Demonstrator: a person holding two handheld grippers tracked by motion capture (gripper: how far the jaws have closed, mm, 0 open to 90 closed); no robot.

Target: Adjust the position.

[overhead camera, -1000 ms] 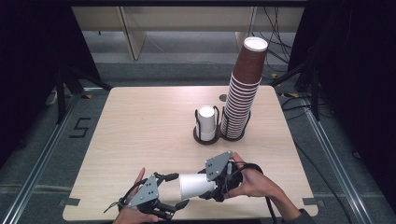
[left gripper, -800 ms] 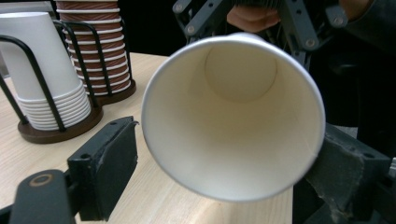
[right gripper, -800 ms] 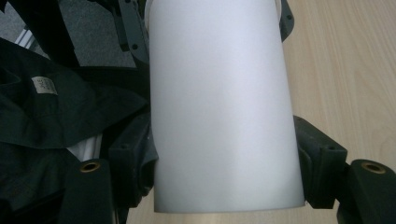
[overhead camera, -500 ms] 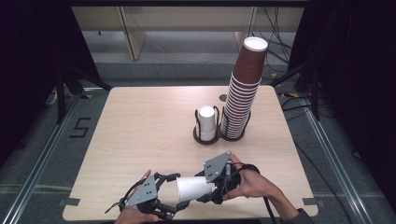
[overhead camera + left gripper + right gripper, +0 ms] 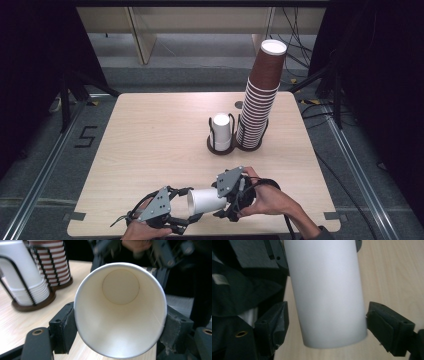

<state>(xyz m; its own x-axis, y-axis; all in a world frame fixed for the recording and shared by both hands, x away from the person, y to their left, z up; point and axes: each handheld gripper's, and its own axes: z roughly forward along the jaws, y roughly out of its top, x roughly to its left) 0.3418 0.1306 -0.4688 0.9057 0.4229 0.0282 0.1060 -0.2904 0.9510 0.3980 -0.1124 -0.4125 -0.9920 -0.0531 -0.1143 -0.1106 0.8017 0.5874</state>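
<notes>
A white paper cup (image 5: 207,200) lies level above the table's front edge, held between both grippers. My left gripper (image 5: 189,205) is shut on it near the open rim; in the left gripper view the pads (image 5: 63,327) press both sides of the cup (image 5: 120,315) and I look into its mouth. My right gripper (image 5: 222,199) stands around the cup's base end. Its jaws have just been opening. In the right gripper view the cup (image 5: 327,290) sits between the spread jaws of that gripper (image 5: 328,325), with a gap at the left pad (image 5: 274,322).
A dark wire holder with a short stack of white cups (image 5: 221,132) stands at the table's middle right, beside a tall stack of brown cups (image 5: 260,105). The wooden table (image 5: 150,135) spreads to the left. Cables trail past the right edge.
Both hands and the cup keep their place. From above I see no clear shift in either gripper's jaws.
</notes>
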